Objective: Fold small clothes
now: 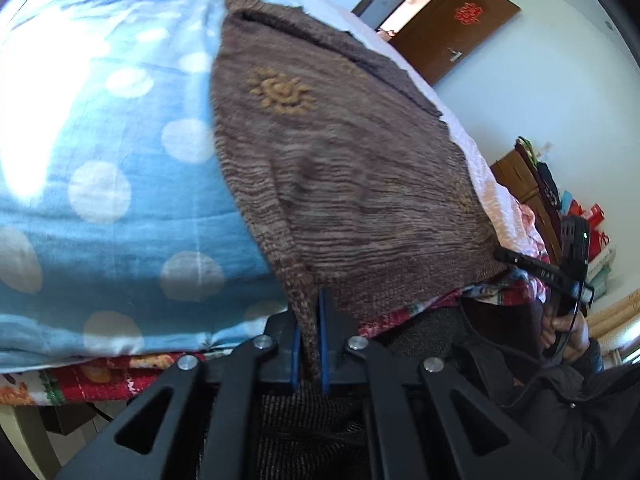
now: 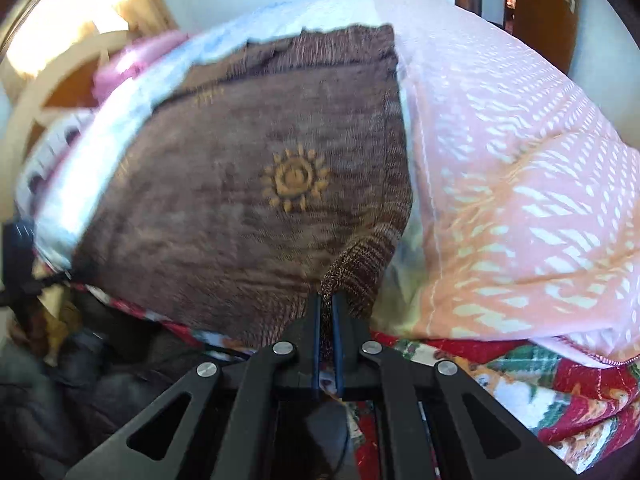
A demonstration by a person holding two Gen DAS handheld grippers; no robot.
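Left tool (image 1: 309, 312) and right tool (image 2: 327, 312) each pinch the brown knit's (image 1: 340, 184) near edge.

Walls: you're facing pale, plain walls (image 1: 540, 92).
Door: your left view shows a brown wooden door (image 1: 460, 28) standing open, a red paper emblem (image 1: 465, 14) on it.
Bed covers: a blue polka-dot blanket (image 1: 100, 168), a pink-and-white patterned quilt (image 2: 520, 200), a red printed sheet (image 2: 560, 392) beneath.
Furniture: a wooden cabinet (image 1: 516, 176) with cluttered goods beside it.
Light: bright daylight on your blue blanket.
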